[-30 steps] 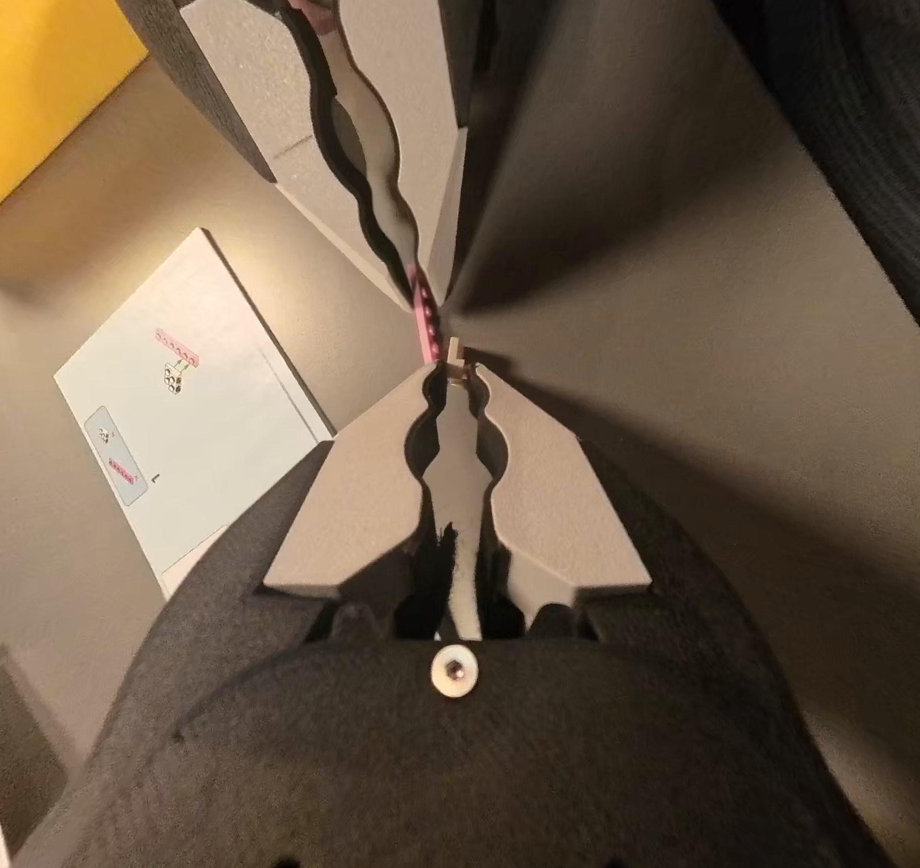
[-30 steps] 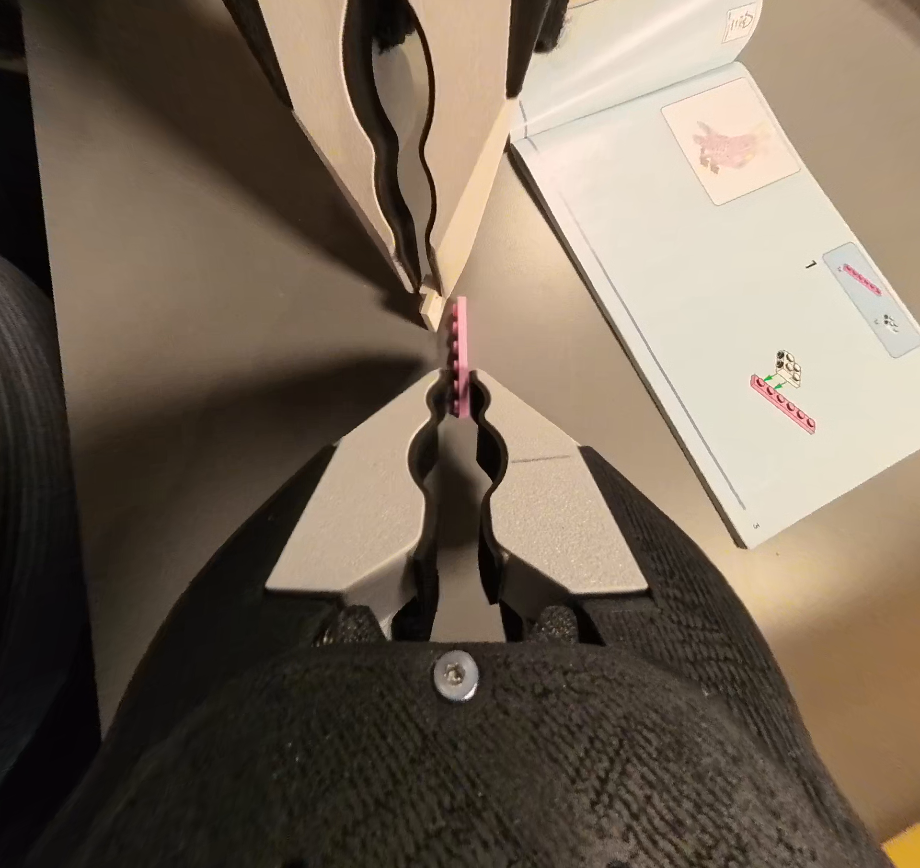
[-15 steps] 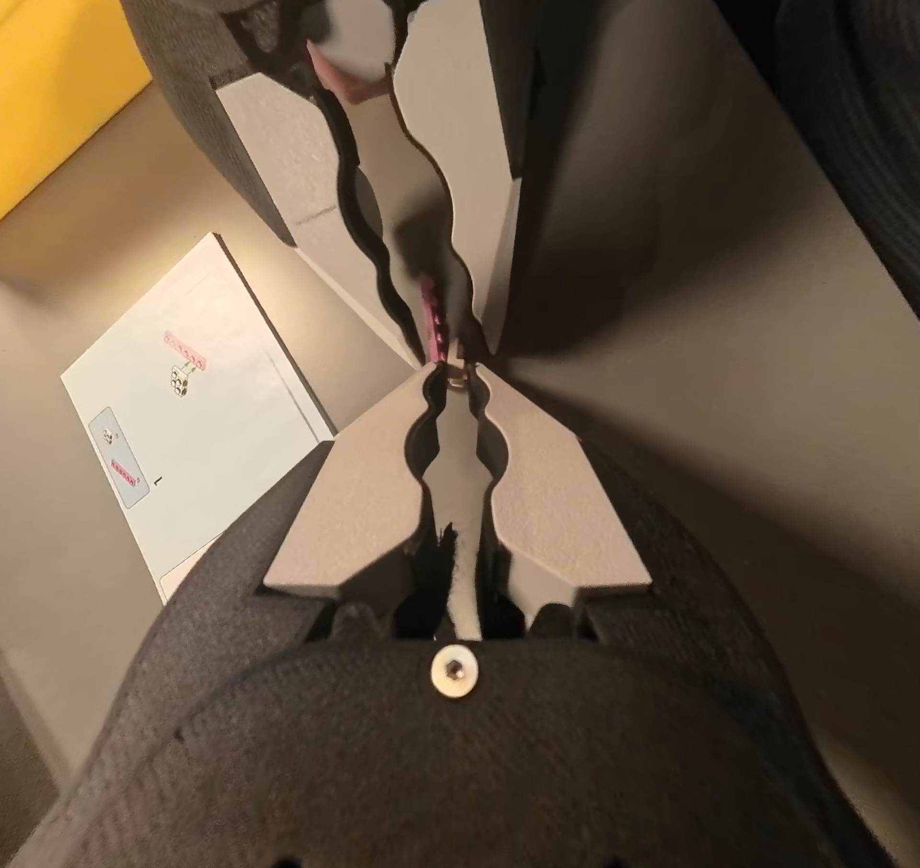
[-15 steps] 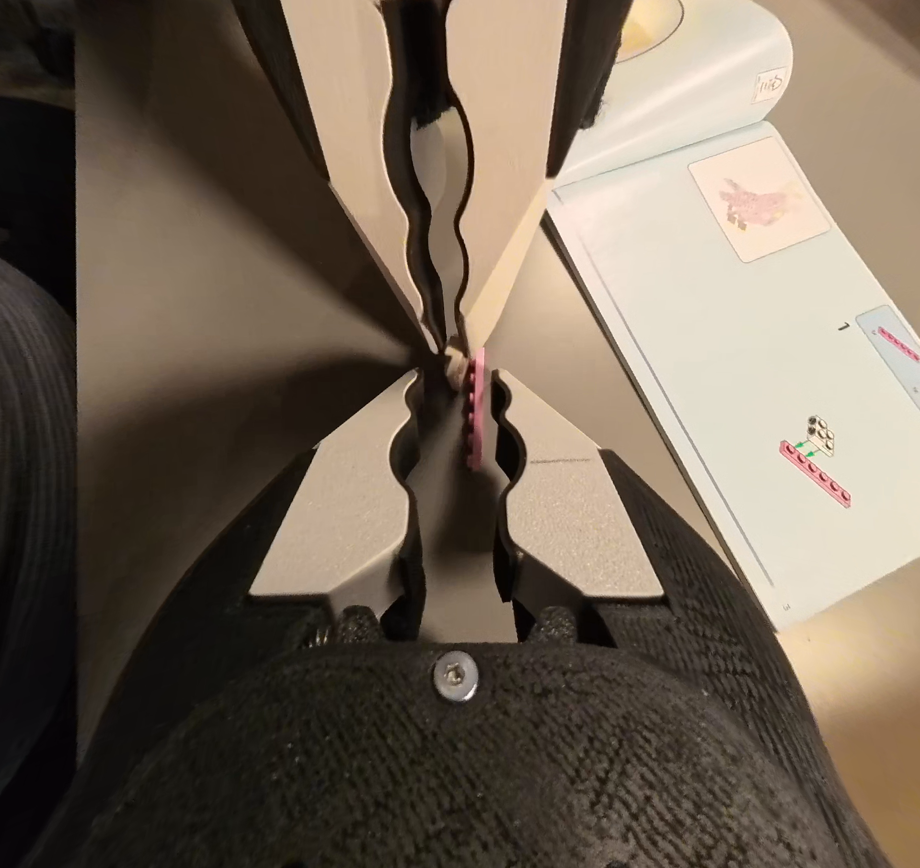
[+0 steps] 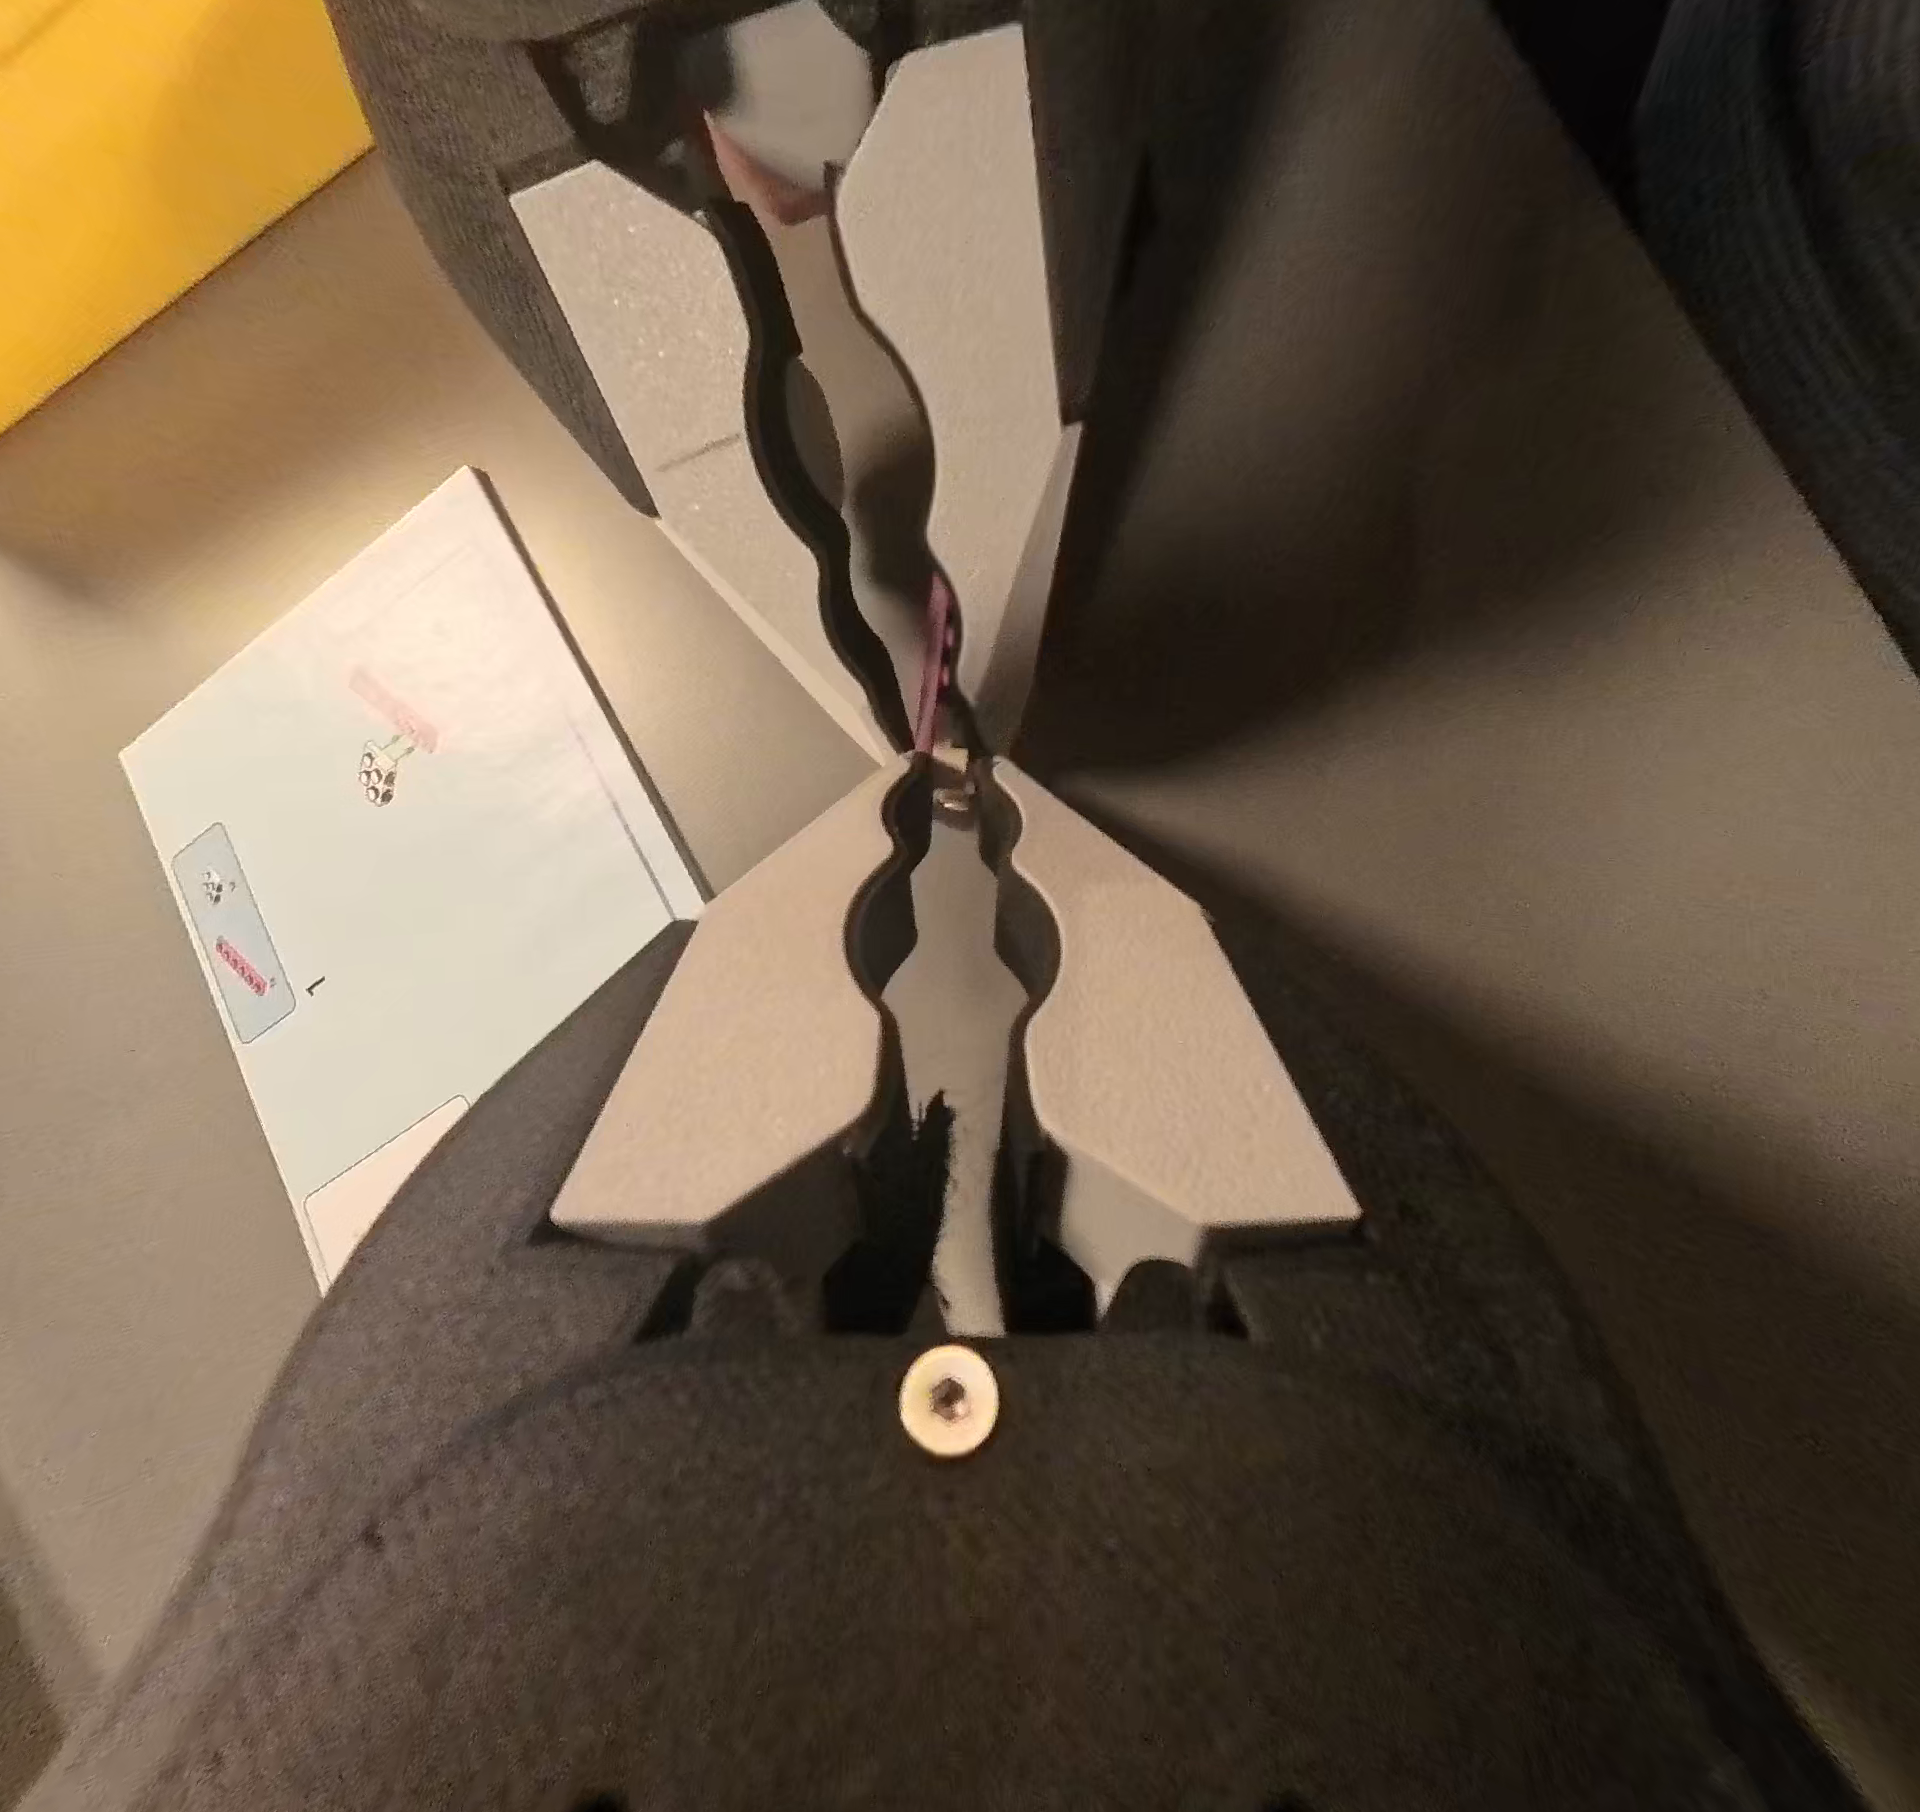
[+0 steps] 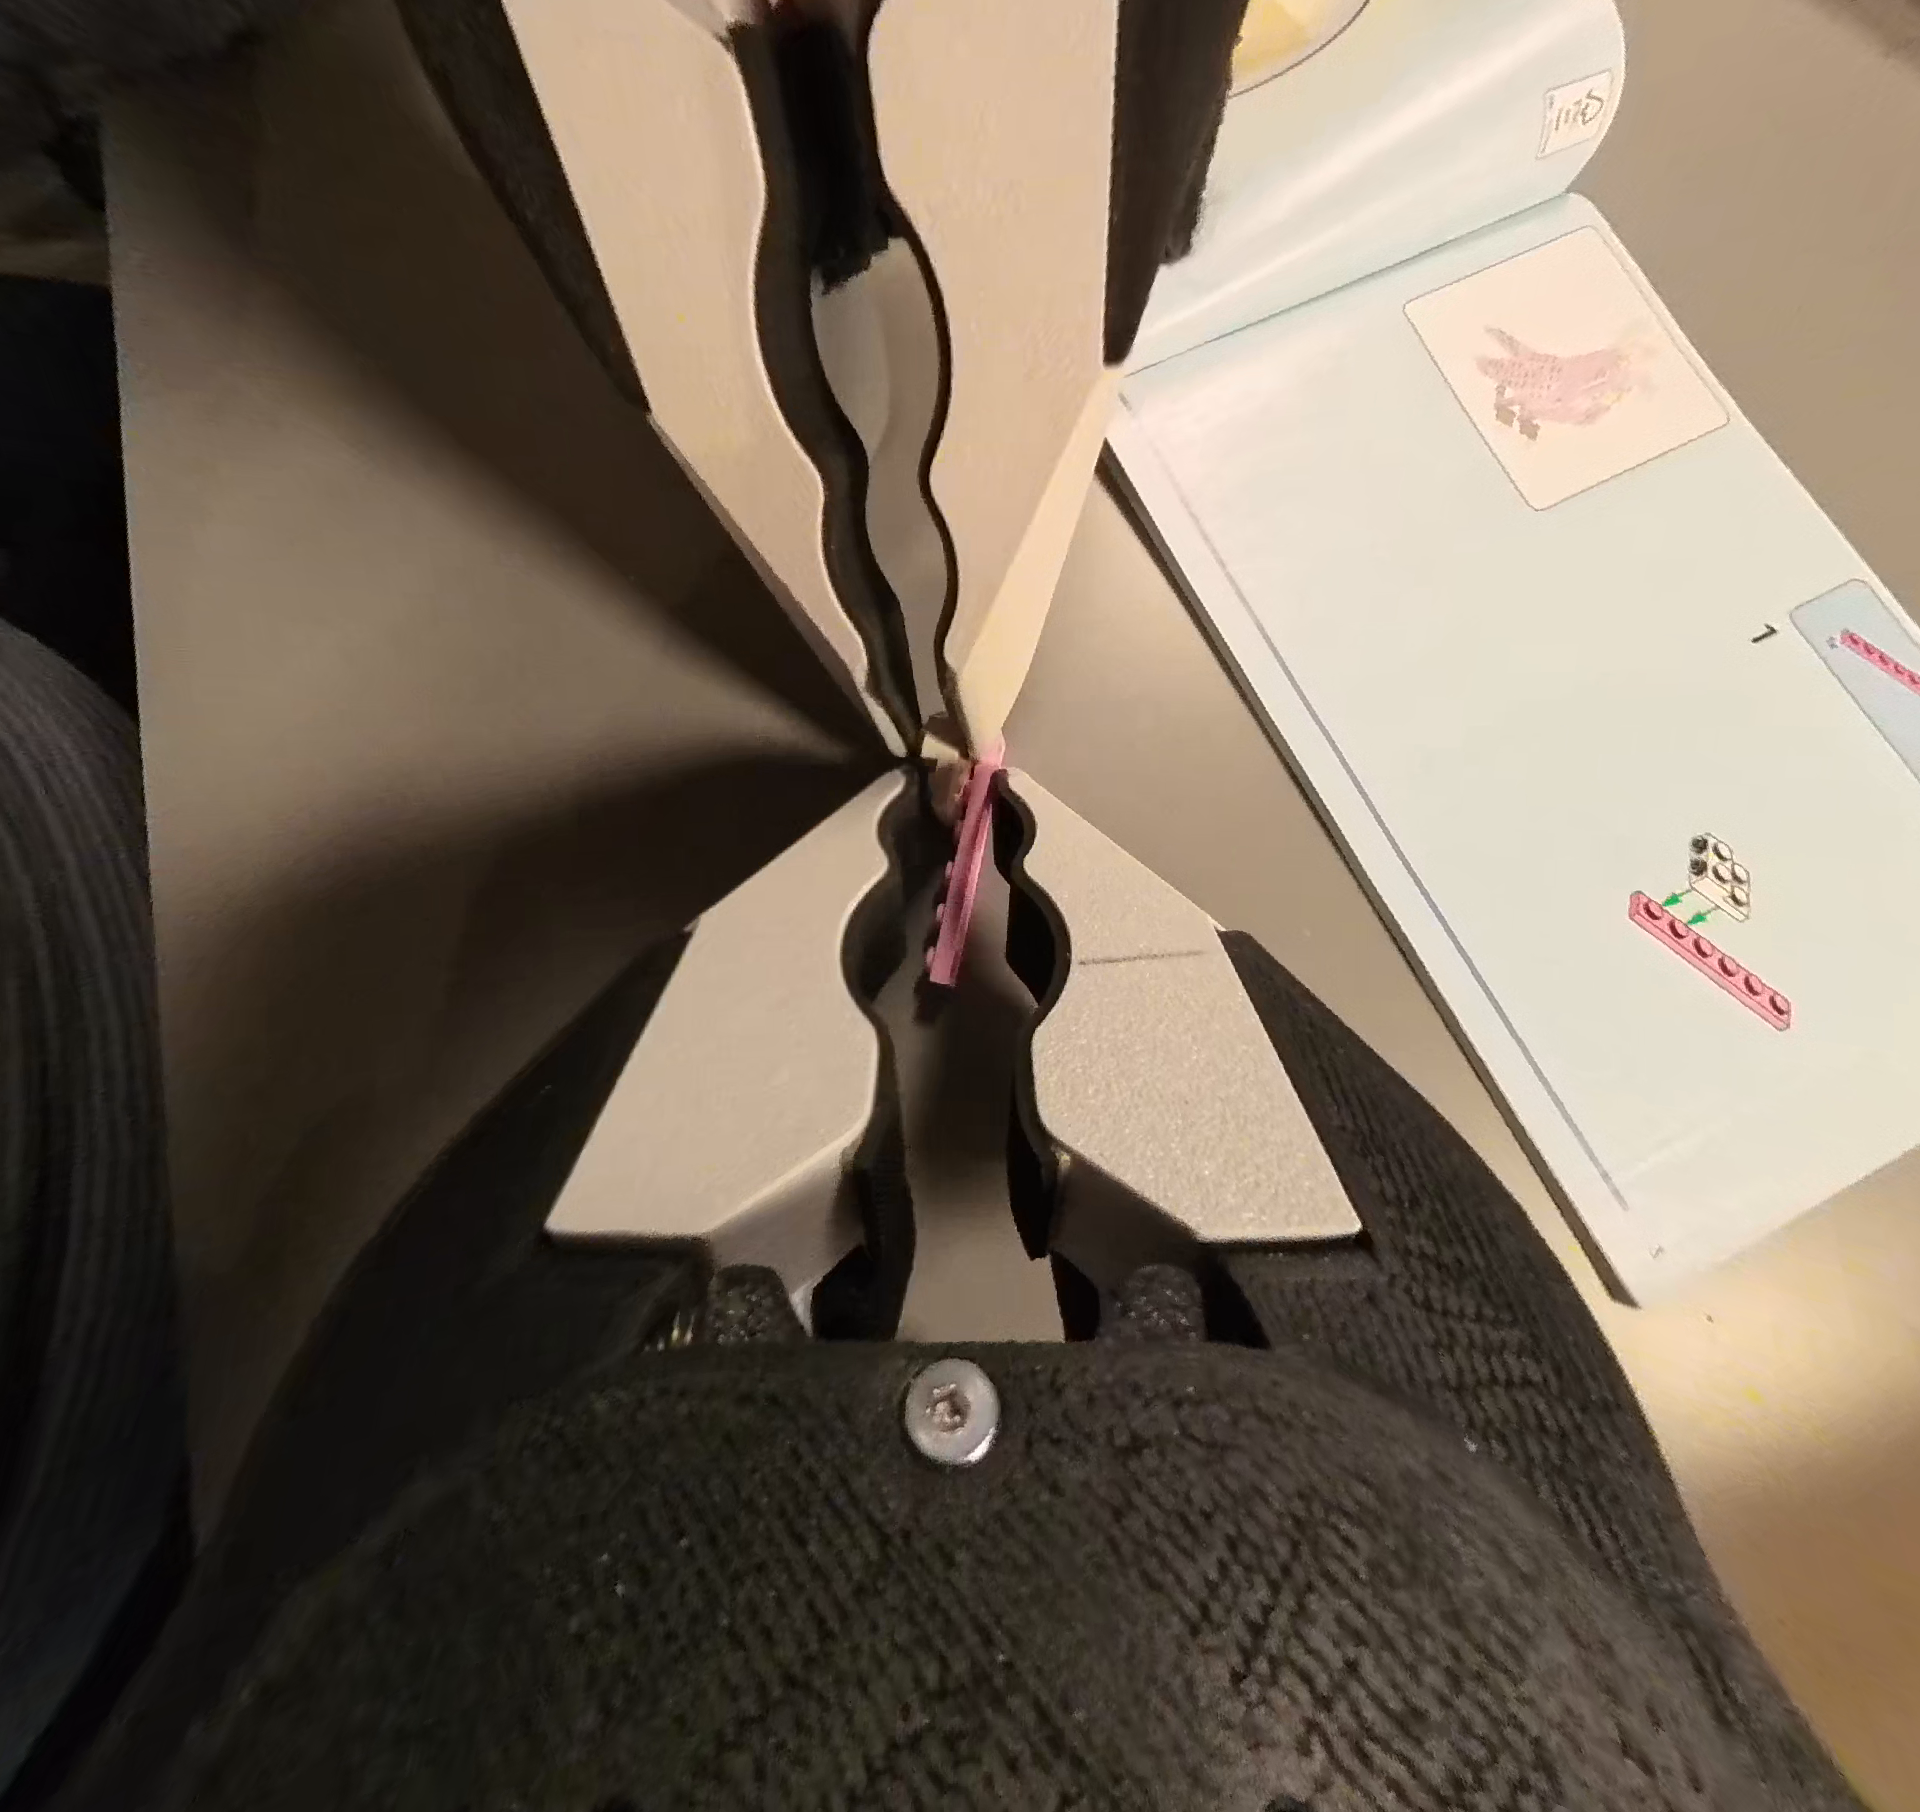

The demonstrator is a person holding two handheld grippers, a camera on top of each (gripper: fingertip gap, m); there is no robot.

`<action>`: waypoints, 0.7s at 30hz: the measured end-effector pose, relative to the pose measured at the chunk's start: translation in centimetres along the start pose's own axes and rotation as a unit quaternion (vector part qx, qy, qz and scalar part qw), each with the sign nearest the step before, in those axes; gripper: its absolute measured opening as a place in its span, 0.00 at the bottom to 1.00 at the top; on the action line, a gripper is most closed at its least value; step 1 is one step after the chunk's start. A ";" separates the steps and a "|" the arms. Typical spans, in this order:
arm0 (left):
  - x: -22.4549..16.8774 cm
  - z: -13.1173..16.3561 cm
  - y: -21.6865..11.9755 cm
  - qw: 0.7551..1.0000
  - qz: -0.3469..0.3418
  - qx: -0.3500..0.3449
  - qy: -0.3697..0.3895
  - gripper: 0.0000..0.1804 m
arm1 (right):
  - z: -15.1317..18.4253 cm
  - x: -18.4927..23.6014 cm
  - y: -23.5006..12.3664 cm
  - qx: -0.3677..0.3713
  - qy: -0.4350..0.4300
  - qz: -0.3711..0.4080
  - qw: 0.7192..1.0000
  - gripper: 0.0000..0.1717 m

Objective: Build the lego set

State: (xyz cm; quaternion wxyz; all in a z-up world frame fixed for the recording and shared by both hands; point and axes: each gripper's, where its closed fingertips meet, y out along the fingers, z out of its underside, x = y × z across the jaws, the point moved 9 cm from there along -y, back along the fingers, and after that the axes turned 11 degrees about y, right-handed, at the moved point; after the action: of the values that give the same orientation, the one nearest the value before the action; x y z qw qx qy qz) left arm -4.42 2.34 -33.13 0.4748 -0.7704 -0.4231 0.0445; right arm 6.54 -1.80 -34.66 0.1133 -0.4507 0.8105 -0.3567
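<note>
Right wrist view: the right gripper (image 6: 956, 786) is met tip to tip by the left gripper (image 6: 940, 739) above the grey table (image 6: 364, 619), just to the left of the open instruction booklet (image 6: 1455, 827). A thin pink studded plate (image 6: 966, 889) is seen edge-on between the right gripper's fingers, leaning on the finger nearer the booklet, with open space on its studded side. Its far end is at the fingertips, and its near end hangs free inside the jaws. The jaws are only narrowly parted there, but whether the pads press on the plate cannot be told.

In the left wrist view the left gripper (image 5: 951, 775) is clenched on a small beige piece (image 5: 951, 798), which is pinched at the very tips. The beige piece is set against the end of the pink plate (image 5: 940, 640). Whether the two are fully seated cannot be made out. A yellow object (image 5: 125, 152) lies on the table beyond the booklet (image 5: 416, 827).

Several risks are judged from this. The plate is skewed, so it could be levered off the beige piece if the fingers shut on it unevenly. The beige piece is held by very little surface and could be twisted out by a sideways push. If either grip were loosened before the join is firm, the parts could drop to the table beside the booklet.
</note>
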 end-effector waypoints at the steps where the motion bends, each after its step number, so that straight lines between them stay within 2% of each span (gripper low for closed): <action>1: 0.0 0.0 0.0 1.000 -0.001 -0.002 0.001 0.04 | 0.0 0.0 0.0 -0.001 -0.001 0.002 1.000 0.06; 5: -0.5 0.1 0.0 0.999 -0.029 -0.007 0.033 0.04 | 0.2 0.3 -0.1 -0.009 -0.029 0.023 0.999 0.06; 12: -3.0 -0.5 0.1 0.980 -0.146 0.023 0.130 0.04 | 0.9 1.8 -0.1 -0.057 -0.142 0.087 0.984 0.05; 17: -4.5 -1.1 0.2 0.952 -0.218 0.066 0.203 0.04 | 1.2 2.5 -0.3 -0.088 -0.213 0.124 0.965 0.05; 21: -5.6 -1.1 0.4 0.932 -0.268 0.068 0.232 0.04 | 1.5 3.2 -0.2 -0.105 -0.273 0.153 0.944 0.04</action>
State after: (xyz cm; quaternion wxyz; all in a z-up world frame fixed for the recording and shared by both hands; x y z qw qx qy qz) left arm -7.26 -2.36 -34.71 0.6057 -0.5829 -0.4875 -0.2359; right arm 5.63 -5.23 -35.18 0.3351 -0.4110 0.8404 -0.1116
